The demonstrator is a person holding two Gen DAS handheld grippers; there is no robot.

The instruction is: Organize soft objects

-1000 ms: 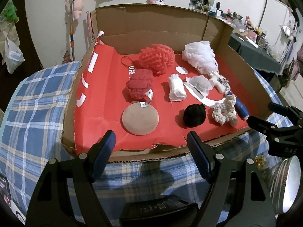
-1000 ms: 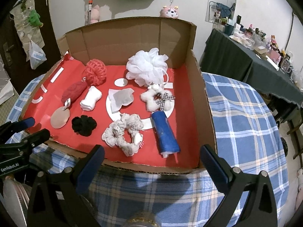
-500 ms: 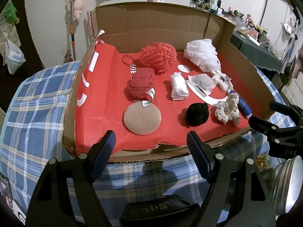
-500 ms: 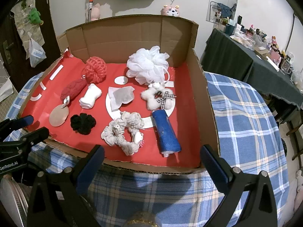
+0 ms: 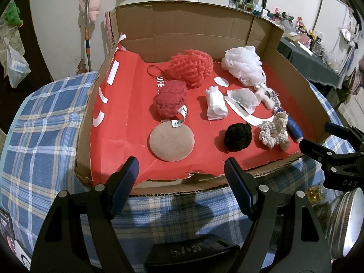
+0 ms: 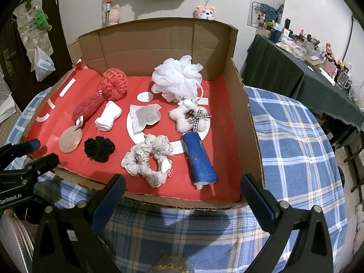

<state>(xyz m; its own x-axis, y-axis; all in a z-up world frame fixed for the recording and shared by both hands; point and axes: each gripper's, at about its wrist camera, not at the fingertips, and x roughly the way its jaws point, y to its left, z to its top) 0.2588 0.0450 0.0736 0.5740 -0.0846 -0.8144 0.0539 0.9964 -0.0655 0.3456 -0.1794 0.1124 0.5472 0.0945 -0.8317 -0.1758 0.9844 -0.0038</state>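
Two grippers (image 5: 180, 173) (image 6: 183, 190) at box (image 6: 236, 104) edge, open

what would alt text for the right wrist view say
An open right gripper hangs over blue plaid cloth before a red-lined cardboard box of soft items: white bath pouf, red pouf, cream scrunchie, black scrunchie, blue roll.

A blue plaid cloth (image 6: 293, 136) covers the surface, a dark-draped cluttered table (image 6: 295, 68) stands beyond, plush toys (image 6: 206, 13) hang on the wall.
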